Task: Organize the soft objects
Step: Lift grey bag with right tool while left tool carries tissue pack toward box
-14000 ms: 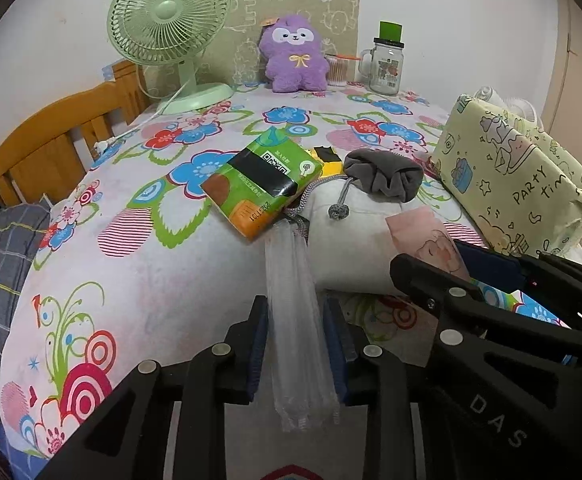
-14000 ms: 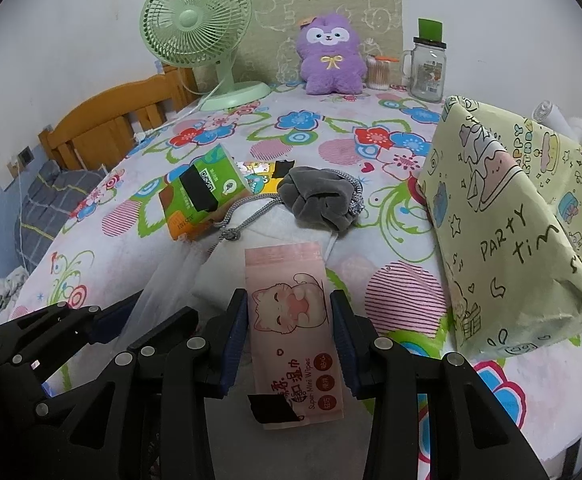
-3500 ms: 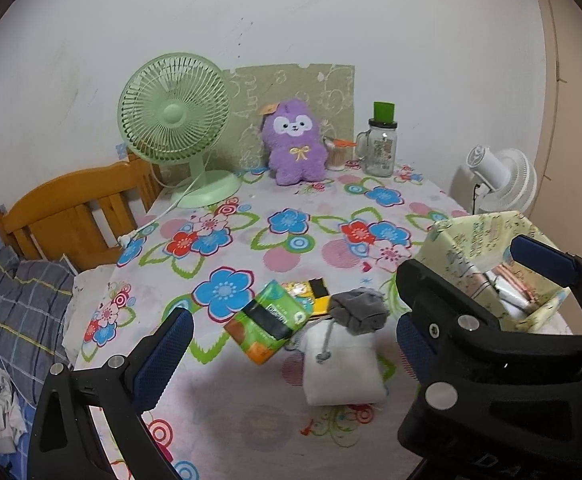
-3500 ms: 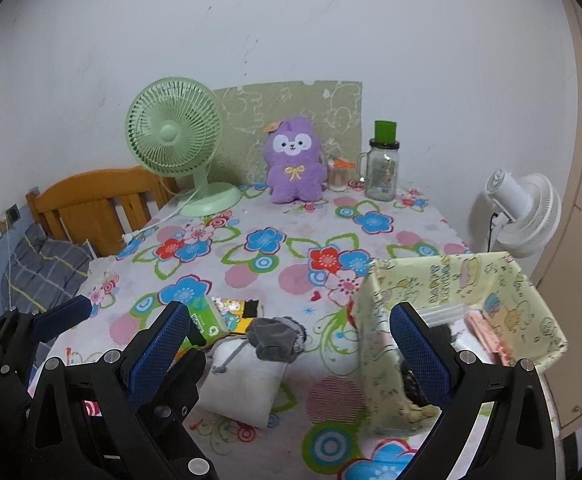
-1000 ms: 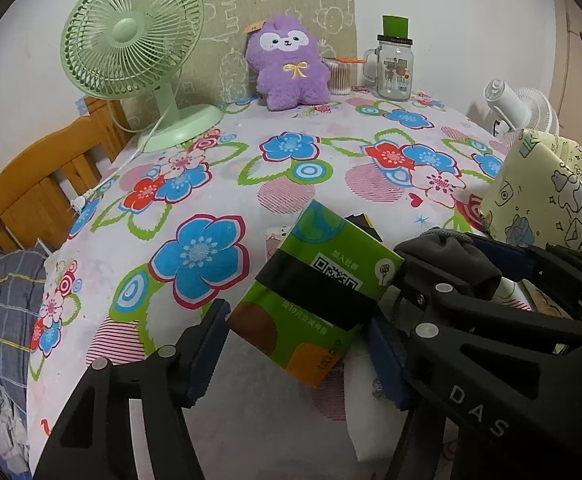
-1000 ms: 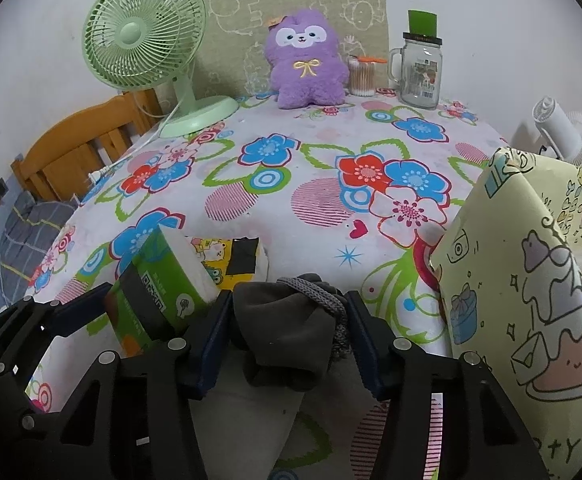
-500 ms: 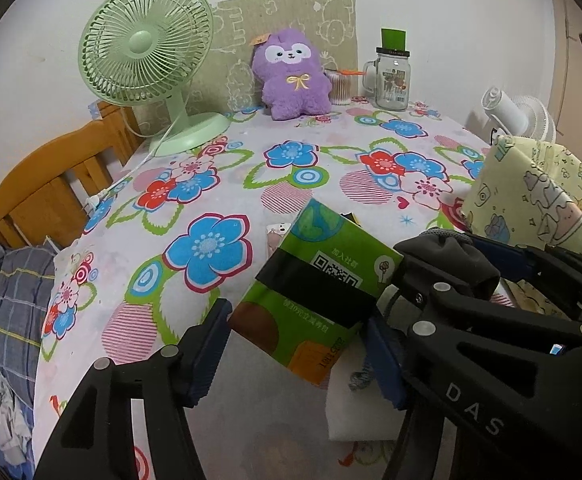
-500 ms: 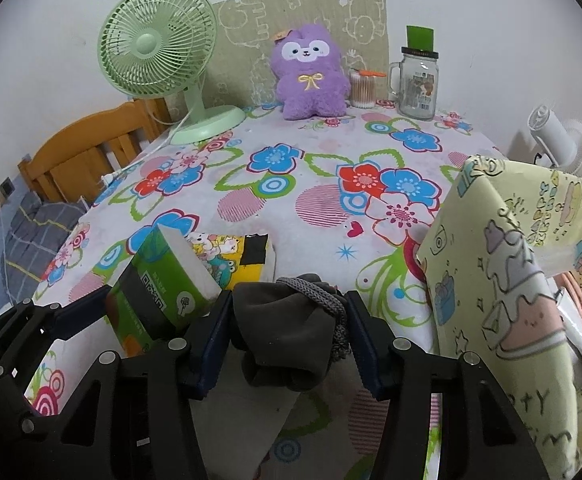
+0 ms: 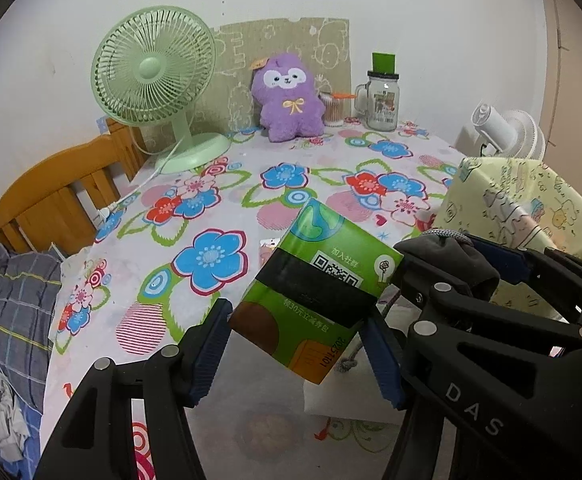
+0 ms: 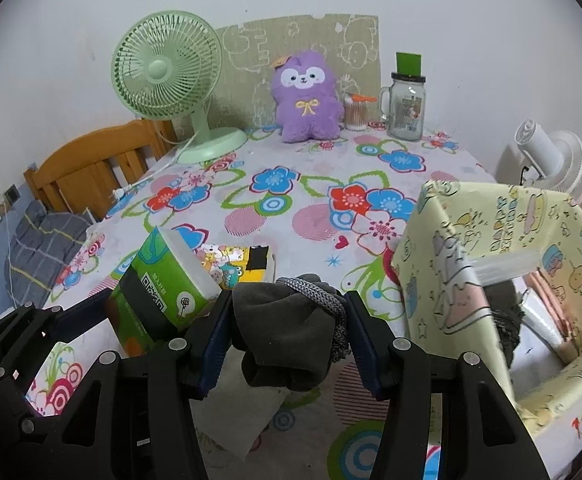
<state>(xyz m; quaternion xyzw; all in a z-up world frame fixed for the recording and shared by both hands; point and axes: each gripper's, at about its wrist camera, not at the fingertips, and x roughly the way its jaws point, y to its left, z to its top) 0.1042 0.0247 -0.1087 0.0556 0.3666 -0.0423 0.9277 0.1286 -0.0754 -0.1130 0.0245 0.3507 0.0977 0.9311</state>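
My left gripper (image 9: 297, 354) is shut on a green tissue pack (image 9: 319, 292) and holds it above the table; the pack also shows in the right wrist view (image 10: 167, 284). My right gripper (image 10: 287, 338) is shut on a grey drawstring pouch (image 10: 287, 332), lifted off the table, just right of the left gripper; the pouch shows in the left wrist view (image 9: 451, 260) too. The yellow cartoon-print storage box (image 10: 443, 264) stands open at the right and holds several items. A white folded cloth (image 10: 239, 412) and a yellow cartoon pack (image 10: 235, 260) lie on the table below.
A green desk fan (image 10: 167, 76), a purple plush toy (image 10: 307, 96), a cotton-swab jar (image 10: 355, 114) and a glass mug jar (image 10: 406, 112) stand at the table's far edge. A wooden chair (image 10: 91, 168) is at the left, a white fan (image 10: 551, 160) at the right.
Both grippers have lifted higher with the tissue pack and the pouch held; the table looks farther away and the box's open inside has come into view.
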